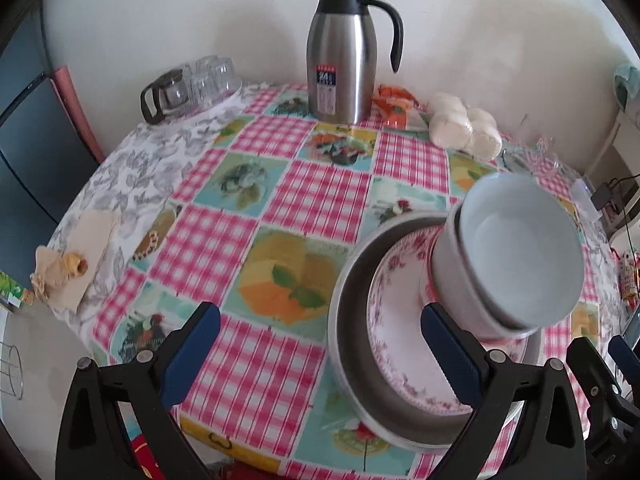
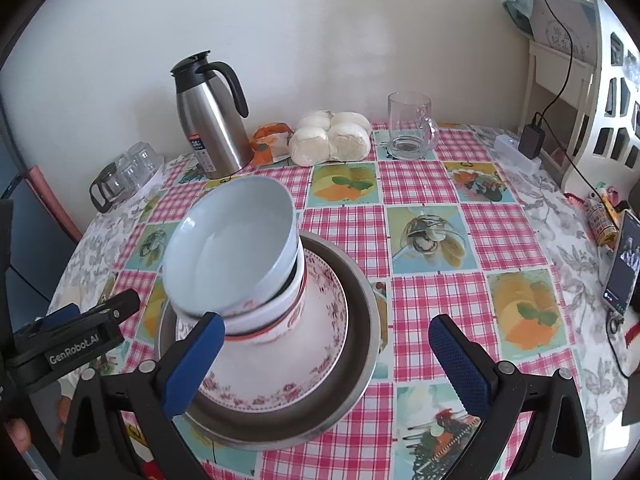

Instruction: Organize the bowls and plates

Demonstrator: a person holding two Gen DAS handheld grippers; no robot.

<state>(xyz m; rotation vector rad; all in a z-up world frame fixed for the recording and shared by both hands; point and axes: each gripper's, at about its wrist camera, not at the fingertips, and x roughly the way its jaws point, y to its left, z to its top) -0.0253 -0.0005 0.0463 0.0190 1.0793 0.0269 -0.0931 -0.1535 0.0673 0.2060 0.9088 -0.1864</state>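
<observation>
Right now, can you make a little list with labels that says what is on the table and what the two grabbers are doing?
stack: white bowls nested and tilted on a flowered plate, inside a metal pan
table cover: checked cloth
back of table: steel jug, white buns, glass mug
left gripper: open, holding nothing
right gripper: open, holding nothing

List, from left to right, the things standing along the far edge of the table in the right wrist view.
Glass coffee pot → upturned glasses → steel thermos jug → orange wrapper → bagged white buns → glass mug → black charger.
</observation>
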